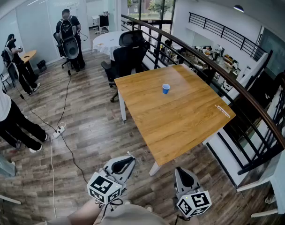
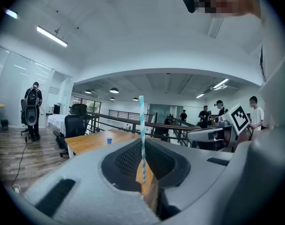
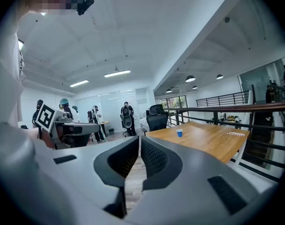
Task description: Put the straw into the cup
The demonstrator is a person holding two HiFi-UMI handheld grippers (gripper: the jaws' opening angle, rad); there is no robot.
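Standing upright near the middle of a square light-wood tabletop (image 1: 180, 121) is a small blue cup (image 1: 166, 88), alone but for a thin white thing (image 1: 222, 109) that lies flat near the tabletop's right edge and is too small to identify; both grippers hover over the wood-plank floor (image 1: 86, 125) on the near side of the tabletop, well apart from the cup; the left gripper (image 2: 142, 146) is clenched on a teal-and-white striped paper straw (image 2: 141, 116), which is pinched low between the dark ribbed pads and rises upright above the jaw tips; in the left gripper view the cup shows to the left of the straw, far beyond it; the right gripper (image 3: 138, 139) has its jaws drawn together with only a thin slit between them and nothing in it, and it points roughly level toward the tabletop, with the cup to the right of its jaw line; a black office chair (image 1: 128, 55) stands at the tabletop's far corner; a dark railing (image 1: 217, 69) runs along the tabletop's right side; several people (image 1: 70, 36) stand in the background on the left.
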